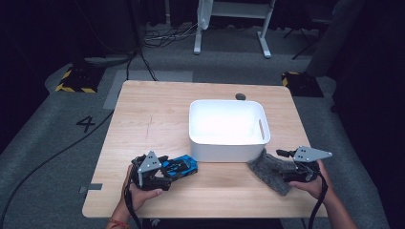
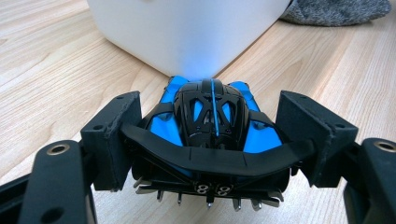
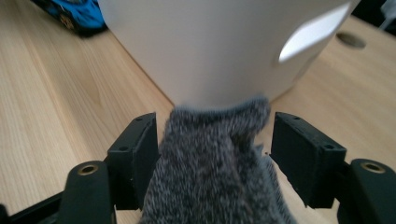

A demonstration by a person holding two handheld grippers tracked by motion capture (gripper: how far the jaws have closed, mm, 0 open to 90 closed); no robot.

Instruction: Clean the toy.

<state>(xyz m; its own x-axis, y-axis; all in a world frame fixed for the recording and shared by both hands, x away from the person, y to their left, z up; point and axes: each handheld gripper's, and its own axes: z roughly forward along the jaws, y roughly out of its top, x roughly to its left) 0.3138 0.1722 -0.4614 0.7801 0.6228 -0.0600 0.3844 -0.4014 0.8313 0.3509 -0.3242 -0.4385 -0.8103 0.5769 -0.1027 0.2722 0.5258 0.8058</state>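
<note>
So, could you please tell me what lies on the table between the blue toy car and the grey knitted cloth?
The high view shows bare wooden table between the blue-and-black toy car and the grey knitted cloth.

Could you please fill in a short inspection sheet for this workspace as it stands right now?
Surface: wooden table, a small dark hole near its far edge.
Job's things: blue toy car, grey cloth and white bin, bin looks empty.
Clutter: nothing seen.
Grippers: left claw shut on the car; right claw open around the cloth.
Cables: several on the floor.
Surroundings: grey floor, a white frame behind.
</note>
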